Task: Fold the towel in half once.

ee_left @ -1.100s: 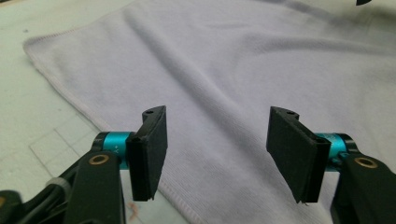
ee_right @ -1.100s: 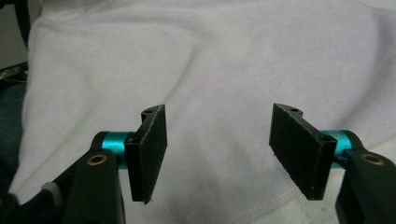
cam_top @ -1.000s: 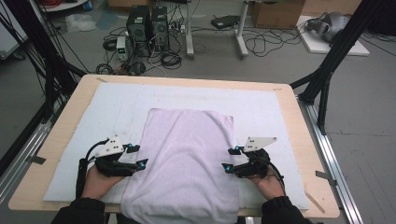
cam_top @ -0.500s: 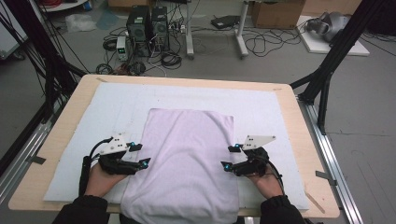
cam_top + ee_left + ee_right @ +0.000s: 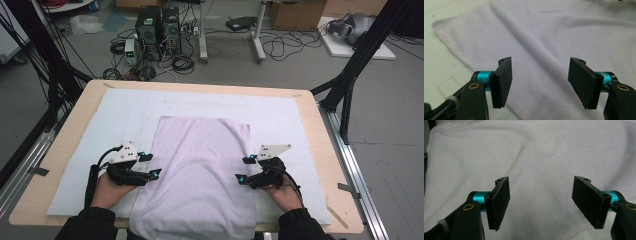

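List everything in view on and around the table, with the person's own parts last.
pale lilac terry towel: one, spread flat at the table's middle, near edge hanging over the front.
white mat: one, under the towel.
light wooden table: one.
black computer towers: two, on the floor beyond the table.
cardboard boxes: brown, far floor.
left tool: one, black with teal, open at the towel's left edge.
right tool: one, same colours, open at the towel's right edge.
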`<state>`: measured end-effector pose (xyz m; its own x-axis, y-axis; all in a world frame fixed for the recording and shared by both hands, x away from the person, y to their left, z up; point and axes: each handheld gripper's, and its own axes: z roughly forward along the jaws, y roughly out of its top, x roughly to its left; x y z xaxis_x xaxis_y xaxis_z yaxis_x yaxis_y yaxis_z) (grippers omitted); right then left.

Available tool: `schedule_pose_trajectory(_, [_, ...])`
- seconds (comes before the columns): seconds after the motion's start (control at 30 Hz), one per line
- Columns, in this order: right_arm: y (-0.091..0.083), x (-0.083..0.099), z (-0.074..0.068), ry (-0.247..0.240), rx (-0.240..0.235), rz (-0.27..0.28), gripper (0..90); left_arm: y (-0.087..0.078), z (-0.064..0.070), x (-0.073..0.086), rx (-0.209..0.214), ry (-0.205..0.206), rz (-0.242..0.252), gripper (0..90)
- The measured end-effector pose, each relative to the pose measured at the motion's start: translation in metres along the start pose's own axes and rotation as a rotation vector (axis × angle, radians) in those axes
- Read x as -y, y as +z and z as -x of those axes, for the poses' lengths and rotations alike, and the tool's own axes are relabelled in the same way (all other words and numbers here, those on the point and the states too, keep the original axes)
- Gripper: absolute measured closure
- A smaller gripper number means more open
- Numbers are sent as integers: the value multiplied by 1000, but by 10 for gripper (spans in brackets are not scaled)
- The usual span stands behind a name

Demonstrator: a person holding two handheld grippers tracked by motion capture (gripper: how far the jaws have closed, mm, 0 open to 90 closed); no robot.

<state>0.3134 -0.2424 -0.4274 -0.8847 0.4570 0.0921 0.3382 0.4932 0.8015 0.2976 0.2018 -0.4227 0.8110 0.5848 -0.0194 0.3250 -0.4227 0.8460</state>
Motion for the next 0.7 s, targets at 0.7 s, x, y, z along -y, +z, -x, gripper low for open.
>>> schedule_pose_trajectory(0.7, [3, -36, 96, 113, 88, 24, 352, 37, -86, -67, -92, -58, -20, 559])
